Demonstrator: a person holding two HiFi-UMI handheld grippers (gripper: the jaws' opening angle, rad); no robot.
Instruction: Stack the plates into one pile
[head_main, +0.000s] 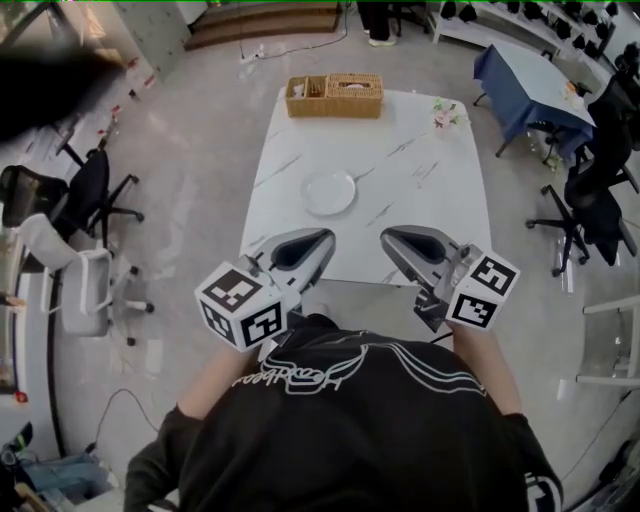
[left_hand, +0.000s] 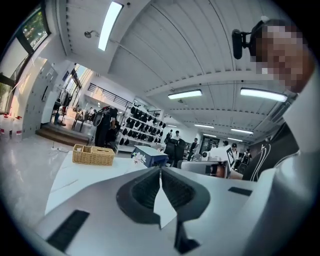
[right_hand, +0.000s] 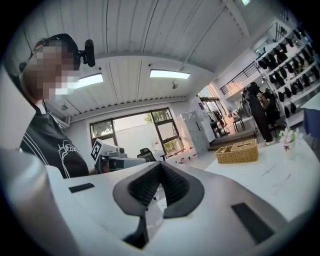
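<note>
White plates (head_main: 328, 192) lie as one round pile in the middle of the white marble table (head_main: 420, 190); how many there are does not show. My left gripper (head_main: 322, 238) is held over the table's near edge, below the pile. Its jaws meet at the tip with nothing between them, as the left gripper view (left_hand: 160, 171) shows. My right gripper (head_main: 390, 238) is level with it to the right, also shut and empty, with the jaws touching in the right gripper view (right_hand: 160, 165). Both point level across the table, clear of the plates.
A wicker basket (head_main: 335, 96) stands at the table's far edge, with a small flower pot (head_main: 445, 117) at the far right corner. Office chairs (head_main: 85, 195) stand to the left. On the right are a blue-covered table (head_main: 525, 80) and more chairs (head_main: 590, 200).
</note>
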